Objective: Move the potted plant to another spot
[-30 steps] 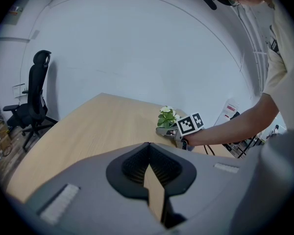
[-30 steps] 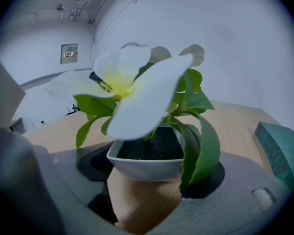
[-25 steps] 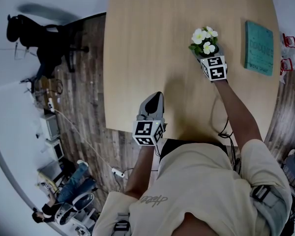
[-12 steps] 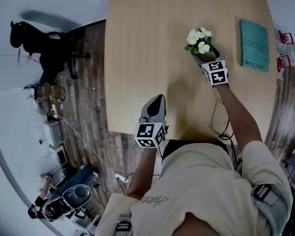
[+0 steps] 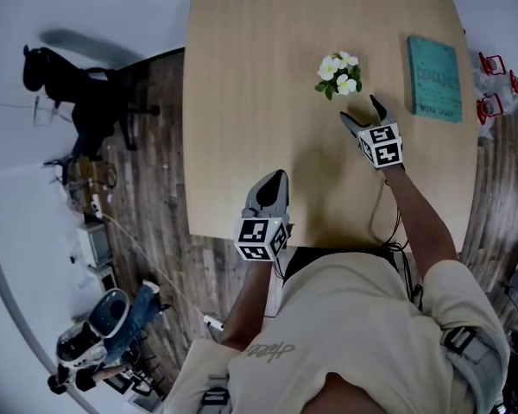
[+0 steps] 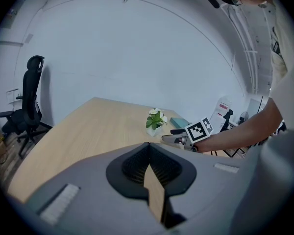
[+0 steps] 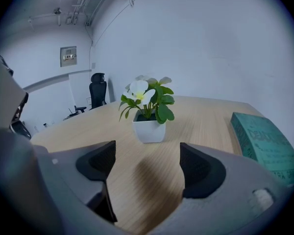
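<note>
The potted plant point(image 5: 337, 74), white flowers and green leaves in a small white pot point(image 7: 148, 130), stands upright on the wooden table point(image 5: 242, 102). My right gripper point(image 5: 361, 109) is open and empty, a short way in front of the pot and apart from it. In the right gripper view its jaws point(image 7: 147, 153) frame bare tabletop, with the plant point(image 7: 148, 102) just beyond them. My left gripper point(image 5: 276, 178) is shut with nothing in it near the table's front edge. The left gripper view shows its shut jaws point(image 6: 148, 148), with the plant point(image 6: 156, 119) and the right gripper point(image 6: 172, 135) beyond them.
A teal book point(image 5: 433, 78) lies flat to the right of the plant, also visible in the right gripper view as the book point(image 7: 262, 136). A black office chair point(image 5: 60, 72) stands on the floor left of the table. Red objects point(image 5: 492, 102) sit past the right edge.
The right gripper, which was around the pot, has drawn back toward the person, leaving the plant standing on the table. The left gripper has stayed put.
</note>
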`<move>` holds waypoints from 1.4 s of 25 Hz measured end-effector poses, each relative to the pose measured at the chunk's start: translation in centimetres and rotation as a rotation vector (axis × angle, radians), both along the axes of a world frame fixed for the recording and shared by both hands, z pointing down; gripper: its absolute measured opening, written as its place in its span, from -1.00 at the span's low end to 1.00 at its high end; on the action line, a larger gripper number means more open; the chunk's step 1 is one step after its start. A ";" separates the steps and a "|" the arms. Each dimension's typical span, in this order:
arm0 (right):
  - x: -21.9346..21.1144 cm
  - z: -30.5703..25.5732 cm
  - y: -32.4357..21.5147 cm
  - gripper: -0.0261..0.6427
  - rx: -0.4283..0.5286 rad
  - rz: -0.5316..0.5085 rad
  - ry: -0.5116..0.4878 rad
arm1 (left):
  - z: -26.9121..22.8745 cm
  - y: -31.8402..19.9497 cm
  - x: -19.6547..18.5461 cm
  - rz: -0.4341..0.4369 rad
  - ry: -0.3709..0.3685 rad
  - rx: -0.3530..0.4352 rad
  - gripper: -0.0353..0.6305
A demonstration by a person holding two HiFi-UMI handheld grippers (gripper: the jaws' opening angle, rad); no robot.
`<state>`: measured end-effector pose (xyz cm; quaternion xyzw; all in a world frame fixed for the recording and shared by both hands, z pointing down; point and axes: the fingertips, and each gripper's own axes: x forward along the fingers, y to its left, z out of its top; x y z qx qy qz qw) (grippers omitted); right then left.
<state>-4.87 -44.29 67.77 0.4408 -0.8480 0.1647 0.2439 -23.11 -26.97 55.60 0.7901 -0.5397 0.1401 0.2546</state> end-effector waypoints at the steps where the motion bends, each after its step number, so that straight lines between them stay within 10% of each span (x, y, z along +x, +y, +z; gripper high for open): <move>1: 0.2 -0.2 0.4 0.31 0.001 -0.001 -0.006 | -0.1 0.0 0.1 0.005 -0.002 0.003 -0.85; 23: 6.7 -6.1 7.8 -0.91 0.112 0.073 -0.028 | -1.2 0.8 4.2 0.162 -0.022 0.045 -0.85; 35: 9.2 -10.9 10.7 -0.92 0.179 0.095 -0.056 | -1.7 0.2 5.7 0.213 -0.033 0.075 -0.85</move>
